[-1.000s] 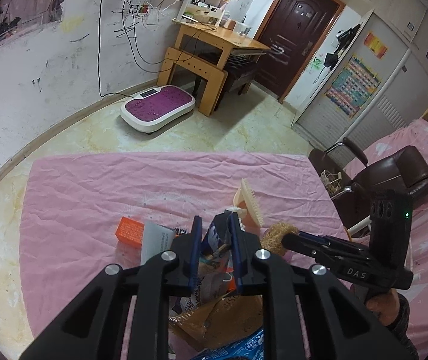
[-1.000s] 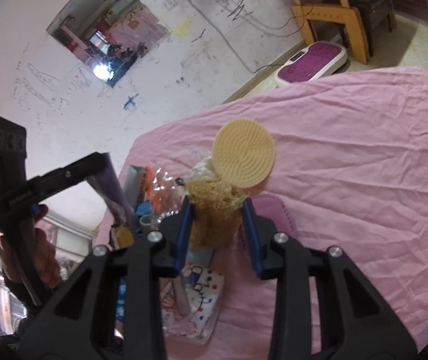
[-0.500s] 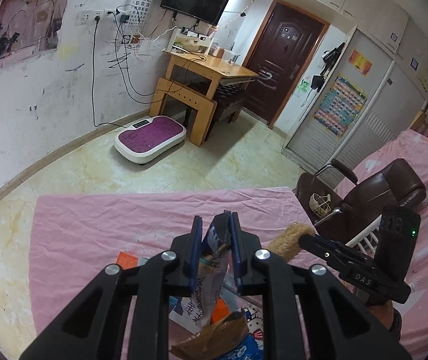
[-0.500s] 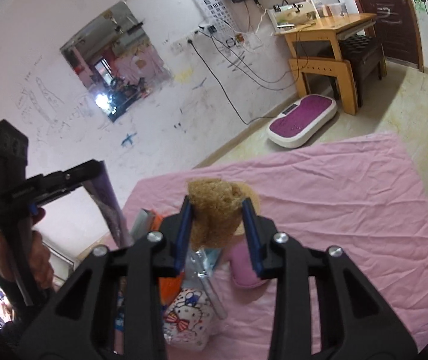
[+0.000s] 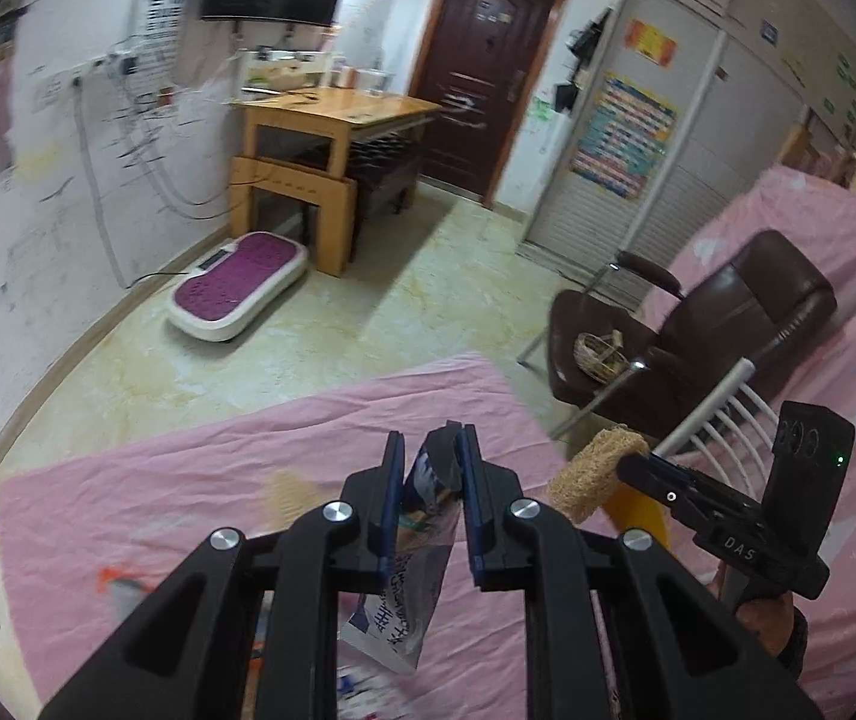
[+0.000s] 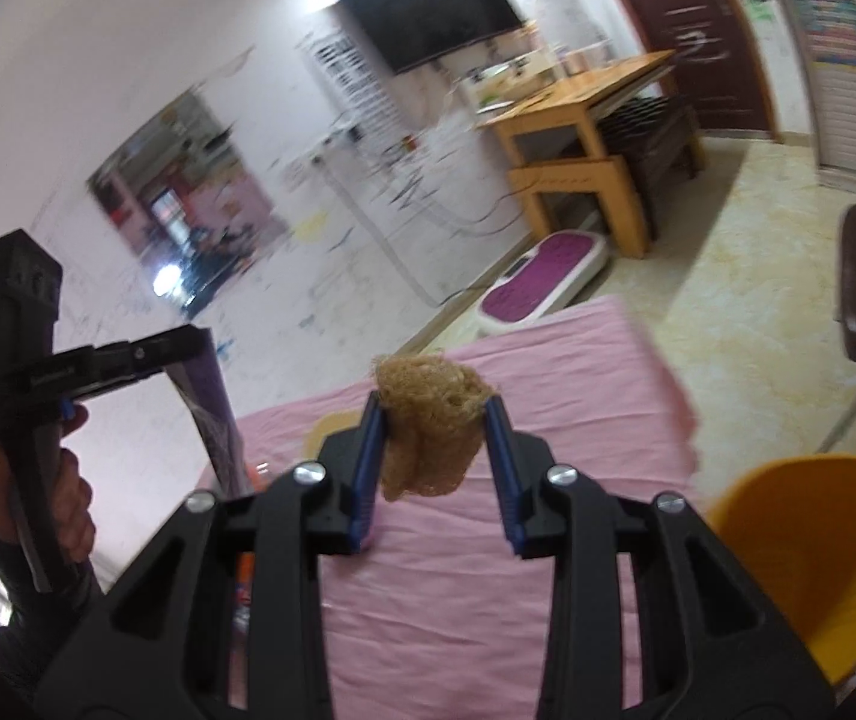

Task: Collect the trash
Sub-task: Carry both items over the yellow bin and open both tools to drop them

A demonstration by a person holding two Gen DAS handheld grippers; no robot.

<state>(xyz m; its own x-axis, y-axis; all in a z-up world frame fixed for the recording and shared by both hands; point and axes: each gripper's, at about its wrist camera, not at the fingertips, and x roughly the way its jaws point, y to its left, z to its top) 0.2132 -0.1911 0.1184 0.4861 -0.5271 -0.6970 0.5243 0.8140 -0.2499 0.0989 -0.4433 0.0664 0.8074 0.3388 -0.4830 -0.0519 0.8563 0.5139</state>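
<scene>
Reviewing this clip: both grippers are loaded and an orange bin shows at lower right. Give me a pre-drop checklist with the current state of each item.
1. Right gripper clamps the loofah scrubber: ok, pinched between both fingers.
2. Left gripper clamps the snack wrapper: ok, held by its top, the rest hanging free.
3. Both loads lifted off the pink cloth: ok.
4. Orange bin within sight: ok, at lower right of the right wrist view.
5. Scrubber above the bin opening: not ok, it is over the cloth, left of the bin.
6. Room inside the bin: cannot tell, its inside is not shown.
</scene>
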